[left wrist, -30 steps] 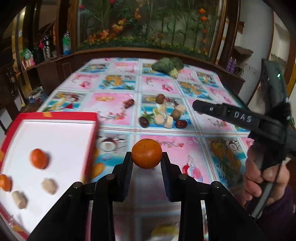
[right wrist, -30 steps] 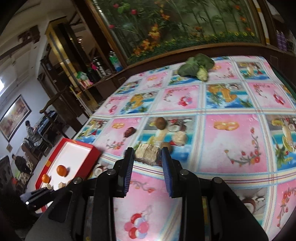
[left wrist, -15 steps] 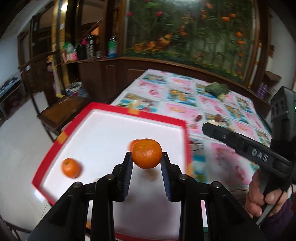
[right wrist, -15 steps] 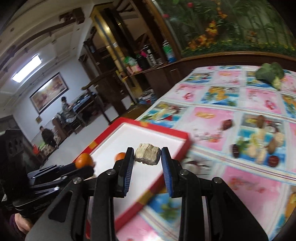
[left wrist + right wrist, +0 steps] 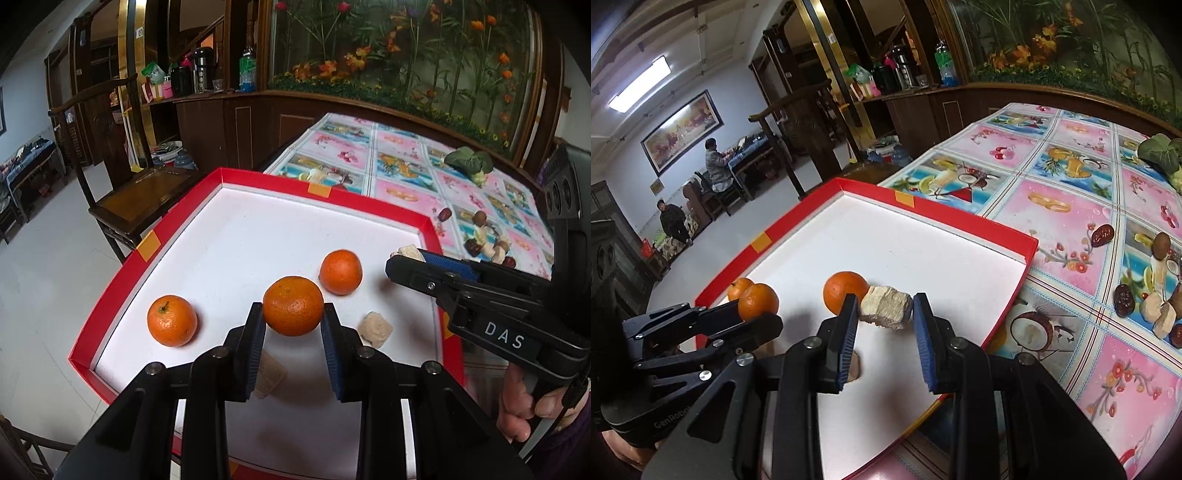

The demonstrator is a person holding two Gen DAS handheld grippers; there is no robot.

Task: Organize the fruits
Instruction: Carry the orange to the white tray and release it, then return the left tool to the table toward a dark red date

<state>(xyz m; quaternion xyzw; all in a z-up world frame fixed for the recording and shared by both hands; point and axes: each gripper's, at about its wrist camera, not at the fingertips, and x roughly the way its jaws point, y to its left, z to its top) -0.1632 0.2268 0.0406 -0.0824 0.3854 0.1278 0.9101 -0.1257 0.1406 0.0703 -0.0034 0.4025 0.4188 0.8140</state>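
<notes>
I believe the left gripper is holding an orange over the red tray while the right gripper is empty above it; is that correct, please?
Not quite: the right gripper is not empty. The right wrist view shows it shut on a pale beige chunk over the red tray. The rest holds: the left gripper holds an orange over that tray.

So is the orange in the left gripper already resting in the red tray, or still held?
Still held: the left gripper is shut on the orange, above the red tray.
</notes>
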